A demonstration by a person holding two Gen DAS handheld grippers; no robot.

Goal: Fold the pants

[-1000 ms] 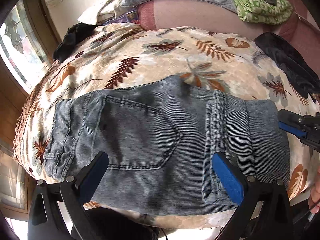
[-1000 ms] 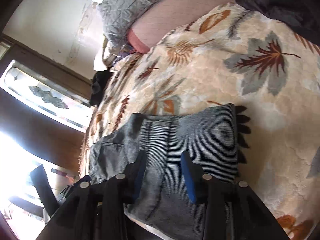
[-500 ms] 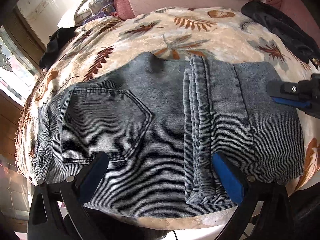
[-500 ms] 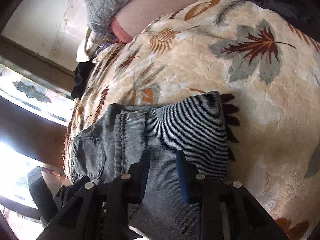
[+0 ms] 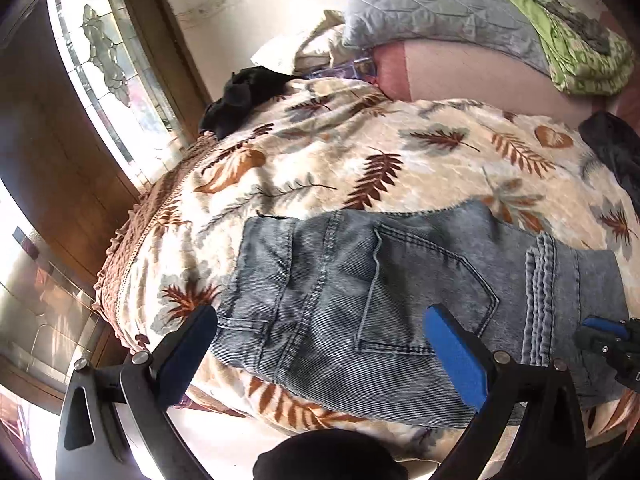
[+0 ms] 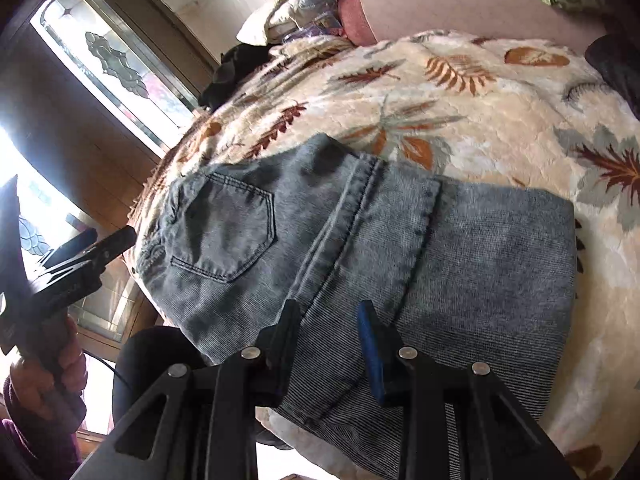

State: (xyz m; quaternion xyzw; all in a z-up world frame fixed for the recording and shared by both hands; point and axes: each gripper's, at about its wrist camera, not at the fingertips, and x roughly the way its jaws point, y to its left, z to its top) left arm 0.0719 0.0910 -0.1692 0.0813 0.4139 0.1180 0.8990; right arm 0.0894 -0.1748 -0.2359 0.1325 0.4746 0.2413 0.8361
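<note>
Grey-blue denim pants [image 5: 400, 292] lie folded into a flat rectangle near the front edge of a bed, back pocket up; they also show in the right wrist view [image 6: 360, 240]. My left gripper [image 5: 320, 348] hangs wide open and empty just above the front edge of the pants, over the waistband and pocket. My right gripper [image 6: 328, 344] is open by a narrow gap, empty, above the near edge by the folded leg hem. The right gripper shows at the right edge of the left wrist view [image 5: 608, 344]. The left gripper shows at the left of the right wrist view [image 6: 80, 260].
The leaf-print blanket [image 5: 360, 160] covers the bed. A black garment [image 5: 244, 96] lies at the far left corner, another dark garment [image 5: 616, 152] at the right. Pillows [image 5: 440, 4] and a green cloth [image 5: 580, 52] are at the head. A window [image 5: 116, 80] and wood panelling stand left.
The left gripper has pulled back and swung left, so the waistband side is now in front of it. The right gripper has drawn back a little. The pants have not moved.
</note>
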